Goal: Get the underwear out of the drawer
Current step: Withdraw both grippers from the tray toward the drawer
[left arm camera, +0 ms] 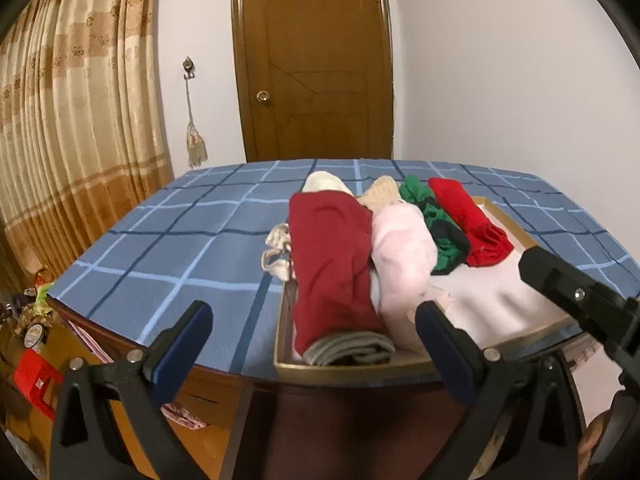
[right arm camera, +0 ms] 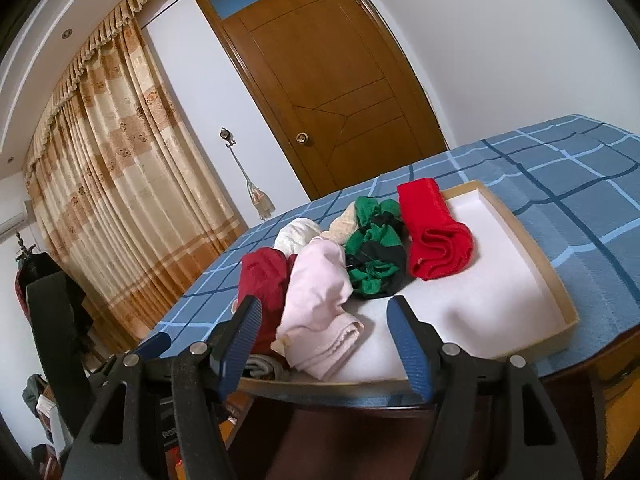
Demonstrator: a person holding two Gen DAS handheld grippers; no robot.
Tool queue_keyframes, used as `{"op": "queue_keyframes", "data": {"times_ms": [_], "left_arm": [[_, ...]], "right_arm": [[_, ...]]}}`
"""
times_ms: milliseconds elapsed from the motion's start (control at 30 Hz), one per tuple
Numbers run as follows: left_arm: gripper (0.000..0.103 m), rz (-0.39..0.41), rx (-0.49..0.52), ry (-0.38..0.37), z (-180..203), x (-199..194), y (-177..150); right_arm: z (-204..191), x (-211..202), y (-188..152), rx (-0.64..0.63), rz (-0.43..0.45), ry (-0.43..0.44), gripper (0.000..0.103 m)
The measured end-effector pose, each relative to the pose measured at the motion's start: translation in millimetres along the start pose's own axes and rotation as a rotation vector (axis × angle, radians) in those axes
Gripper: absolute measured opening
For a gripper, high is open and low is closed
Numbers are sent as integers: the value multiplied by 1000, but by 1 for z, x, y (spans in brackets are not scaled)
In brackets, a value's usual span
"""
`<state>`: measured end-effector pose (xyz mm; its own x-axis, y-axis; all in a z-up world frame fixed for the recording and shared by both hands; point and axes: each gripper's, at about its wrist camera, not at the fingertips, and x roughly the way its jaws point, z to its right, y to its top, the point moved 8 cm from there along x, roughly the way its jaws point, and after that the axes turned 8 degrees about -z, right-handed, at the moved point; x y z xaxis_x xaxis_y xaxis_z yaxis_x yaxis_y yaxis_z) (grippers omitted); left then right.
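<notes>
A shallow tan drawer tray (left arm camera: pixel 352 370) (right arm camera: pixel 560 288) lies on a table with a blue checked cloth (left arm camera: pixel 180 240) (right arm camera: pixel 580 184). It holds rolled underwear: a dark red roll (left arm camera: pixel 332 264) (right arm camera: pixel 262 280), a pale pink roll (left arm camera: pixel 404 252) (right arm camera: pixel 316 300), a green and black piece (left arm camera: pixel 440 232) (right arm camera: pixel 374 256), a bright red roll (left arm camera: pixel 468 220) (right arm camera: pixel 434 232), and cream pieces (left arm camera: pixel 324 182) (right arm camera: pixel 298 236) behind. My left gripper (left arm camera: pixel 316 328) is open in front of the dark red roll. My right gripper (right arm camera: pixel 326 344) is open in front of the pink roll; it also shows in the left wrist view (left arm camera: pixel 580 300). Both are empty.
A cream strappy garment (left arm camera: pixel 278 252) lies on the cloth left of the tray. A brown door (left arm camera: pixel 312 60) (right arm camera: pixel 332 92) and a beige curtain (left arm camera: pixel 80 120) (right arm camera: pixel 120 200) stand behind the table. Clutter and a red box (left arm camera: pixel 34 380) sit on the floor at left.
</notes>
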<state>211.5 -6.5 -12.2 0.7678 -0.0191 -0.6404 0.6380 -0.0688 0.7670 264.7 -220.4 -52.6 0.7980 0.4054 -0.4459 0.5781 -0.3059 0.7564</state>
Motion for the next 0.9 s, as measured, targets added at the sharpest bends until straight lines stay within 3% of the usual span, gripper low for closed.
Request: {"op": "queue_keyframes", "data": {"times_ms": [467,900], "left_arm": [[103,4,18,24,8,-15,-24],[103,-3,30,9,13,-18,-50]], "right_arm": [[30,-25,-16,32,-18,-43,68],[38,-50,-34,-28,-28,-91,68]]}}
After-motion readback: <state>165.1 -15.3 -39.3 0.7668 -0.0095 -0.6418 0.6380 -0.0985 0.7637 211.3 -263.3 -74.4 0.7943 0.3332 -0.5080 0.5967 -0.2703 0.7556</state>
